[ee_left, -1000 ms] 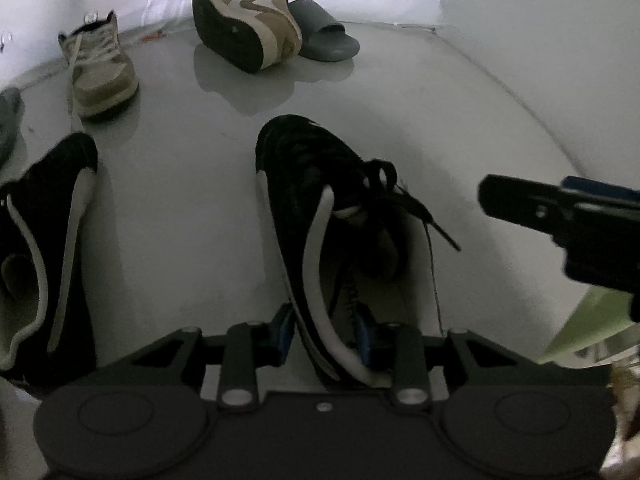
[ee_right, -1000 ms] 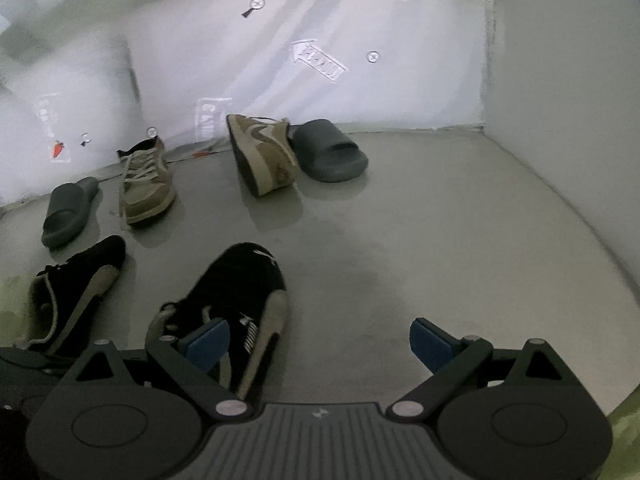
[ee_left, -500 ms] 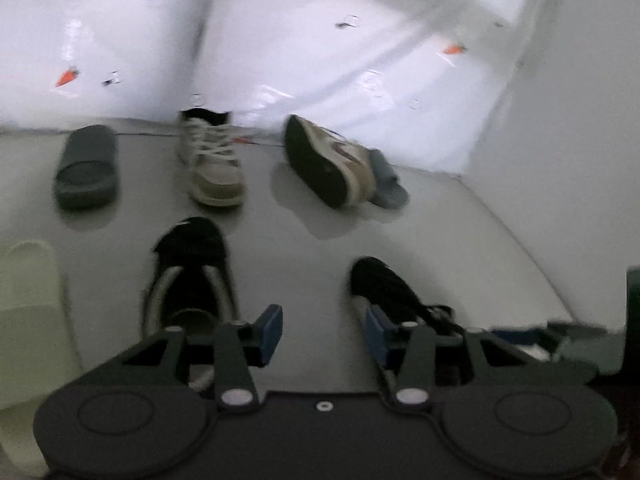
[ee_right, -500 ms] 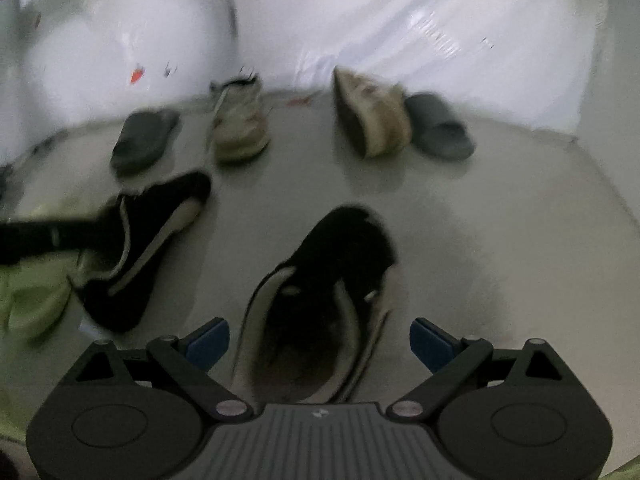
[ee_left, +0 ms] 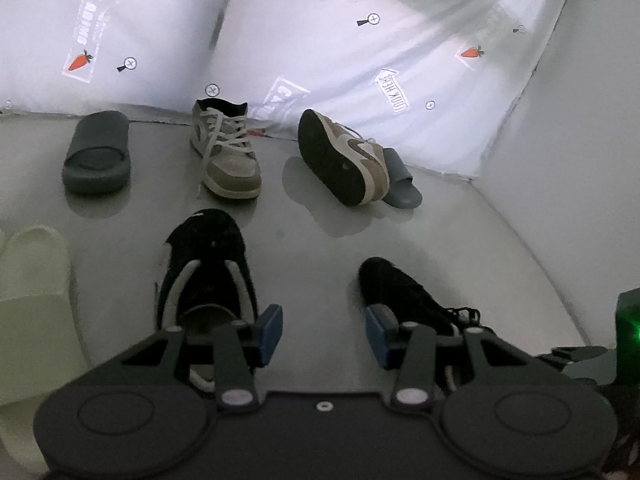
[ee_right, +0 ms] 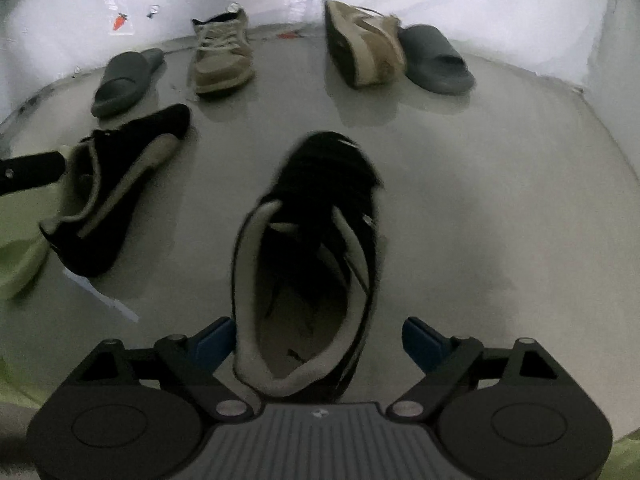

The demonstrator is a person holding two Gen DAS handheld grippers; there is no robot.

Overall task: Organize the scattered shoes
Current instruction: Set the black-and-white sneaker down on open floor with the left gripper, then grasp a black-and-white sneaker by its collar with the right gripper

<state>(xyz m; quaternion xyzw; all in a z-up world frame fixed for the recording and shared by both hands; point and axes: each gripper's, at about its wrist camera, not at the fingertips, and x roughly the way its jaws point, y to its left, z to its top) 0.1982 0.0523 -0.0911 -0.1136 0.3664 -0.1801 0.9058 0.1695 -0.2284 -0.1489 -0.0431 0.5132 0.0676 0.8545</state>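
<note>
A: Shoes lie scattered over the grey floor point(ee_left: 320, 240). Which pair sits nearest the cameras?

B: Two black sneakers with pale trim. In the left wrist view, one black sneaker point(ee_left: 206, 272) stands upright, toe pointing away, just left of the left tongs point(ee_left: 323, 334); the other black sneaker point(ee_left: 404, 296) lies to their right, laces trailing.

A: State of the left tongs?

B: Released: the blue pads point(ee_left: 269, 333) stand apart with only bare floor between them.

A: And the right tongs point(ee_right: 318, 342)?

B: Also released. In the right wrist view, the heel opening of the near black sneaker point(ee_right: 316, 248) lies between the spread fingers. The left pad point(ee_right: 212, 340) is just beside the heel collar; whether it touches cannot be told. The right pad stands clear of the shoe.

A: What occupies the far side of the floor?

B: Left to right in the left wrist view: a dark grey slide point(ee_left: 98, 152); an upright tan sneaker point(ee_left: 226, 150) with white laces; a second tan sneaker point(ee_left: 344, 160) tipped on its side, dark sole showing, resting against another grey slide point(ee_left: 400, 184).

A: Anything at the left edge?

B: A pale green slipper point(ee_left: 34, 296), beside the left black sneaker. A white printed sheet point(ee_left: 320, 48) forms the backdrop.
</note>
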